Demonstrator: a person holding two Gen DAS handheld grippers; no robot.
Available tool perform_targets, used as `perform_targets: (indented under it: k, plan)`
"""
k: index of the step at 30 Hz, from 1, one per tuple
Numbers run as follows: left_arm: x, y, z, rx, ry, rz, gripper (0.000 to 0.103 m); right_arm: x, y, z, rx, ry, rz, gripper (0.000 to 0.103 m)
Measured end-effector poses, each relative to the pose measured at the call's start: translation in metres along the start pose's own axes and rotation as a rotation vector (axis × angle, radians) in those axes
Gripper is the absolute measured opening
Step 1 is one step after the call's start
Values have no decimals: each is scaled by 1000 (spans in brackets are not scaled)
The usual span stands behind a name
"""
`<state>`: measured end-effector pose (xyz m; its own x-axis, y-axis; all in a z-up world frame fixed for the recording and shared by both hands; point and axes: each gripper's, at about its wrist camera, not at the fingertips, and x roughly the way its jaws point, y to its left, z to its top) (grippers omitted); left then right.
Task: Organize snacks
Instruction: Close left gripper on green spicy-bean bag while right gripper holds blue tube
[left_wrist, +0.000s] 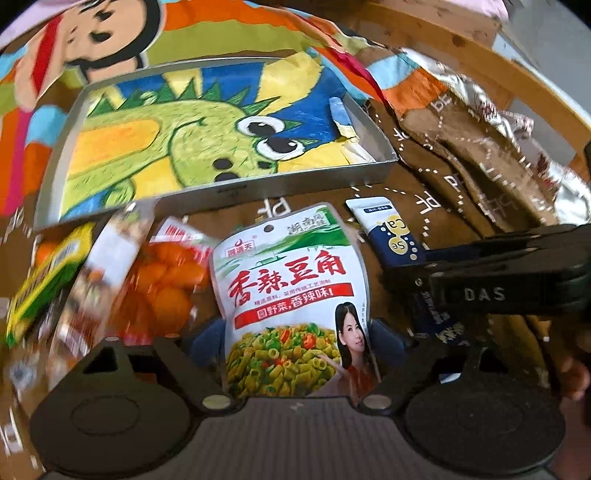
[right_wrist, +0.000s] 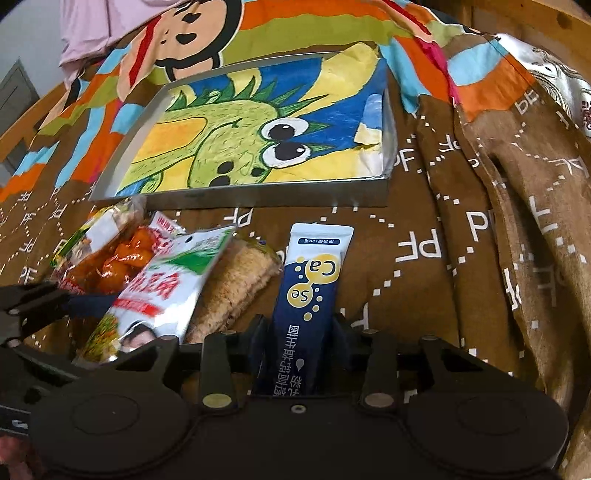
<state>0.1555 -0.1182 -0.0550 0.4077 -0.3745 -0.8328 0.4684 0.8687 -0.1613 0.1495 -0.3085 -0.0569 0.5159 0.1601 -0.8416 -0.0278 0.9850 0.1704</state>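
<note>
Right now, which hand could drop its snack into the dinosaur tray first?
Probably either: the left tool grips the green-bean pouch, the right tool the blue sachet, both facing the tray just ahead.

A brown cloth (right_wrist: 424, 206) printed with white "PF" letters and dotted lines covers the surface, rumpled into folds on the right, with a wooden edge (left_wrist: 517, 70) showing beyond it. At the far side it turns to bright stripes and a cartoon face (right_wrist: 192, 33). A shallow grey tray (right_wrist: 258, 194) lies flat on the cloth, lined with a green dragon drawing (right_wrist: 240, 136). Just in front of the tray, on the cloth, lie an orange snack pack (right_wrist: 114, 258), a pale cracker pack (right_wrist: 236, 284) beside it and a green-yellow box (left_wrist: 48, 273) farthest left.
</note>
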Motion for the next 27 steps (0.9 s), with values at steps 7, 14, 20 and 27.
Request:
perform_targets:
  k: [7,14,20,27]
  plan:
    - [-14,12,-19,-99,15,-20,86,-3,0,-3,-1,4,1,40]
    - [-2,15,-19,-129,52,-17,92,-3,5,-7,-32,13,-7,46]
    - [6,17,-13,-140,43,-9,96,0,14,-10,-77,26,-25,61]
    - [10,21,-12,-150,39,-10,95,5,19,-13,-106,35,-69,52]
